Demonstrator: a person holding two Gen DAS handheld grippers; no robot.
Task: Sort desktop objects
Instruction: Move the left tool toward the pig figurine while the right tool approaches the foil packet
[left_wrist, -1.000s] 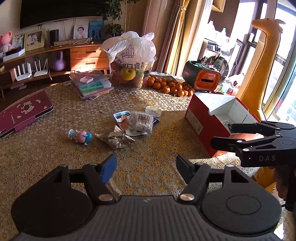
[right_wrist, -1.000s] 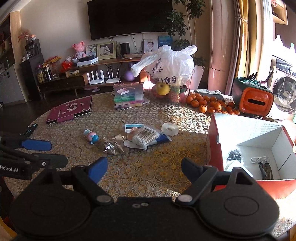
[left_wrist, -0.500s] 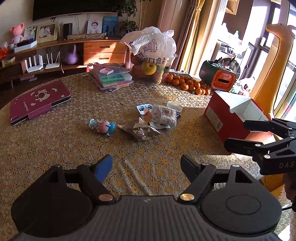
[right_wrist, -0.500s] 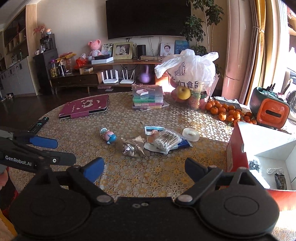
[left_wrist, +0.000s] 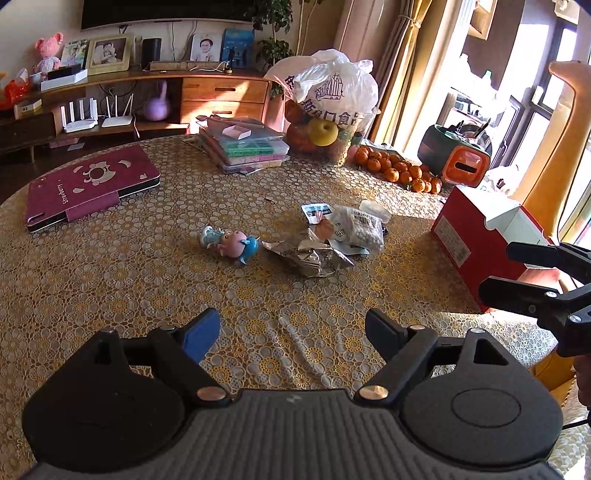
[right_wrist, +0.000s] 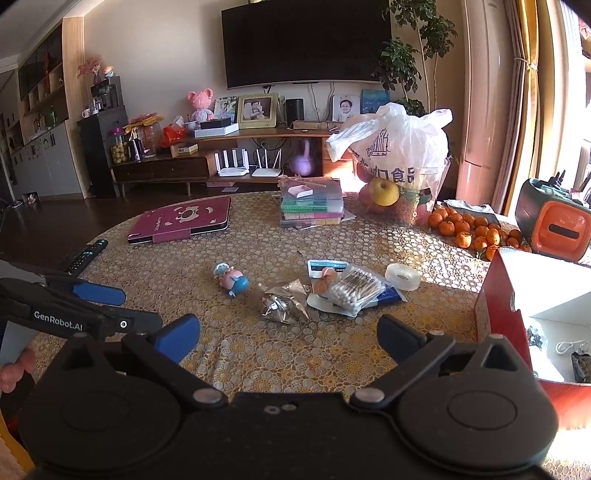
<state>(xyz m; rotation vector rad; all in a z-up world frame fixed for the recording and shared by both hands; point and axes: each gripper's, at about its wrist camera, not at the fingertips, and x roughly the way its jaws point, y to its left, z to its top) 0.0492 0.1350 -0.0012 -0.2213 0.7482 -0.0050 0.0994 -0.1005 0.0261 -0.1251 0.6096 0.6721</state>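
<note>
Both my grippers, left (left_wrist: 291, 328) and right (right_wrist: 288, 338), hover with jaws open and empty over the bench's near edge, the toy (left_wrist: 229, 247) and wrapper (left_wrist: 314, 254) mid-bench dead ahead, the box (right_wrist: 532, 295) at the right edge nearer my right.

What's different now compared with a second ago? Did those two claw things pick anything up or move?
Nothing was picked up or dropped. Both tools drew back and tilted up, showing more of the room. The left gripper and the right gripper stay open and empty above the table. The pig toy, foil wrapper, cotton swabs, tape roll and red box lie where they were.
</note>
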